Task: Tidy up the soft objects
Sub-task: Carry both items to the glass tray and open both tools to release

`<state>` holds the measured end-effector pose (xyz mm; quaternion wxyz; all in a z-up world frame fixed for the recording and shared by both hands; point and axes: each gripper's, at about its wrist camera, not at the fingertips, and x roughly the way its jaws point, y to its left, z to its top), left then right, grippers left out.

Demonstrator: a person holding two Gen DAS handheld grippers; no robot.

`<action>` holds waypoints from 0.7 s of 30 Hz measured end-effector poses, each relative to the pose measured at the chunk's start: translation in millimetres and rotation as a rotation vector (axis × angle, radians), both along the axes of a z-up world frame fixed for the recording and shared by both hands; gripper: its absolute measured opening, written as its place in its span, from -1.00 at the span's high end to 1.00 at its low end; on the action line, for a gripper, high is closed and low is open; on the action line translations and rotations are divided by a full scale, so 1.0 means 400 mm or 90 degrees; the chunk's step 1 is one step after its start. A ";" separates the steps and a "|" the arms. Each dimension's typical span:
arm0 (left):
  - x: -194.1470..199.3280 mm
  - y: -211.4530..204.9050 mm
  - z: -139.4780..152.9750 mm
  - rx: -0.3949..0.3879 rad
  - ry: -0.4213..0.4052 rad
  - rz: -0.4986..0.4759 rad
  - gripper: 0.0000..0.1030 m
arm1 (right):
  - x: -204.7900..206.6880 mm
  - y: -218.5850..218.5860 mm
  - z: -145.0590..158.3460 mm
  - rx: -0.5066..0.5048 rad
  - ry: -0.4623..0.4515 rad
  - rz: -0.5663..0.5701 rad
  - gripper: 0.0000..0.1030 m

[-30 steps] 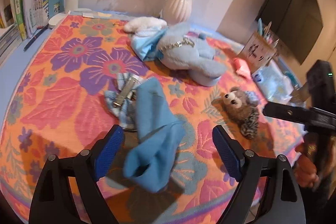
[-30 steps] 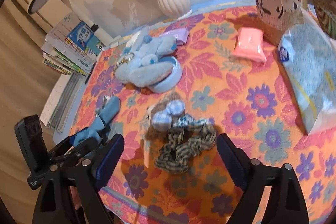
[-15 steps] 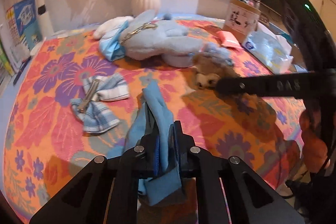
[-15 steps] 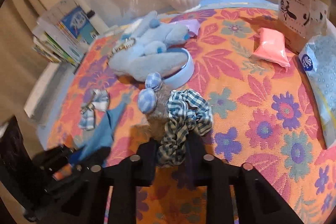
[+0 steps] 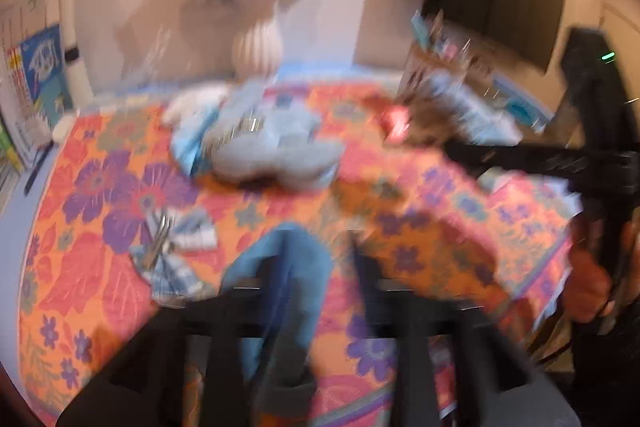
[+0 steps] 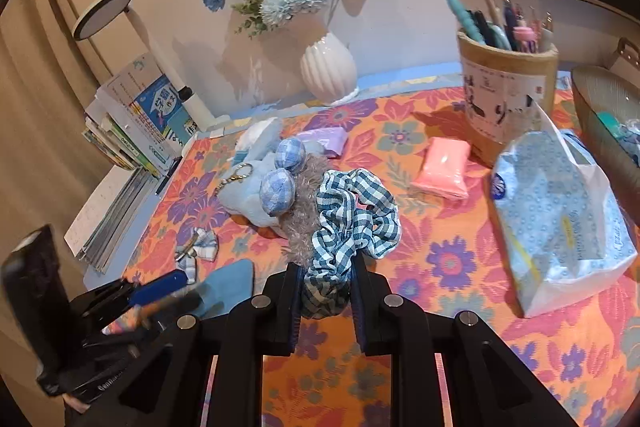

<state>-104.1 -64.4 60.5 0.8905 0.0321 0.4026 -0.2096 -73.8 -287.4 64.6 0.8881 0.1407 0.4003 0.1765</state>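
My right gripper (image 6: 325, 285) is shut on a blue-and-white checked scrunchie (image 6: 352, 211), held up off the flowered cloth together with a small fuzzy bear toy (image 6: 288, 179). The left wrist view is blurred by motion. In it my left gripper (image 5: 316, 267) has its jaws apart, with a blue cloth (image 5: 288, 291) hanging by the left finger; whether it still grips the cloth is unclear. The blue cloth (image 6: 230, 283) and left gripper (image 6: 160, 291) also show in the right wrist view. A pale blue plush (image 5: 276, 143) lies mid-table. A checked bow clip (image 6: 198, 247) lies on the cloth.
A white vase (image 6: 328, 67) with flowers stands at the back. A pen cup (image 6: 506, 95), pink packet (image 6: 442, 169), and tissue pack (image 6: 560, 219) are at the right. Books (image 6: 132, 131) are stacked at the left. The flowered tablecloth (image 6: 452, 267) covers the table.
The right gripper lifted the scrunchie and bear off the cloth. The left gripper's jaws moved apart around the blue cloth and it moves fast, blurring its view.
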 end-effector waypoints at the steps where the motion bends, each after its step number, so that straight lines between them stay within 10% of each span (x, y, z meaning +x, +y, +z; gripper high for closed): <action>1: 0.003 0.002 -0.017 0.027 0.018 0.015 -0.81 | 0.001 -0.004 -0.006 -0.002 0.006 -0.001 0.61; 8: -0.003 0.071 -0.108 0.050 0.094 0.071 -0.79 | 0.021 -0.012 -0.073 0.018 0.051 0.012 0.61; 10: 0.009 0.063 -0.113 0.078 0.070 0.079 -0.38 | 0.024 -0.005 -0.081 0.019 0.054 0.022 0.61; 12: 0.018 0.054 -0.107 0.089 0.051 0.075 0.69 | 0.021 0.005 -0.077 0.013 0.048 0.031 0.61; 13: 0.024 0.053 -0.103 0.080 0.053 0.065 0.89 | 0.018 0.007 -0.072 0.013 0.041 0.033 0.61; 21: 0.014 -0.011 0.004 -0.019 0.011 0.010 0.89 | -0.018 -0.070 0.004 0.019 -0.020 -0.009 0.61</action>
